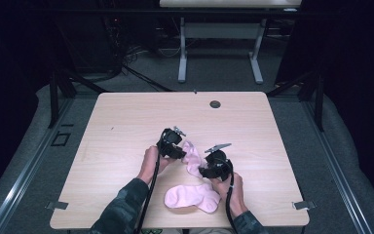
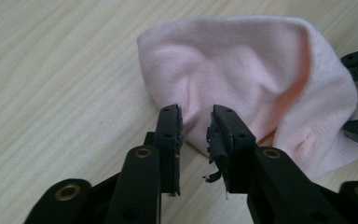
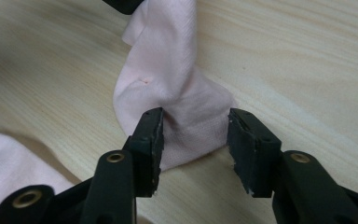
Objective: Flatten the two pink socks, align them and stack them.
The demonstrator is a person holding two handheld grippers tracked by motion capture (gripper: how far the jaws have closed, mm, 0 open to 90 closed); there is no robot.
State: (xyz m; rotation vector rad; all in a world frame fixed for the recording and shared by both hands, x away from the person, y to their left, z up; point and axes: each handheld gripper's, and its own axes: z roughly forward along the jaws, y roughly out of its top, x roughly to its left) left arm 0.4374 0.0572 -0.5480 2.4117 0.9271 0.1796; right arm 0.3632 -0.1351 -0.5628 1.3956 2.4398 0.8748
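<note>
Socks, two, pink, on light wood tabletop [image 1: 126, 126]. Sock 1 [image 1: 192, 157] lies stretched btwn both tongs, near centre of tabletop, slightly toward person's side. Sock 2 [image 1: 192, 197] lies apart, nearer front edge, bunched and flat, untouched.

Left tongs [image 1: 171, 144]: in left gripper view [image 2: 196, 133] jaws stand a little apart, narrow gap, straddling the hem edge of sock 1 [image 2: 242, 79]; fabric sits just at the tips, not clearly pinched. Judged open, about to close.

Right tongs [image 1: 213, 165]: in right gripper view [image 3: 193, 140] jaws wide apart, either side of rounded end of sock 1 [image 3: 172, 93]. Cloth rests btwn them, inner faces near it but no squeeze seen. Open.

Handling est.: knit cotton-type fabric, v. light, fully limp, no stiffness; will sag and fold wherever unsupported. Not fragile. Surface has some grip vs rubber pads, slip risk low if enough layers caught, higher if only one thin edge is nipped.

Where to hold: pinch through both layers a bit inside the hem on left side, and across the rounded end on right, so sock can be lifted taut btwn two pts. Twist visible mid-sock in right gripper view; tension should flatten it.

Left pad [image 2: 216, 140] looks frayed, bits hanging; could snag knit.
</note>
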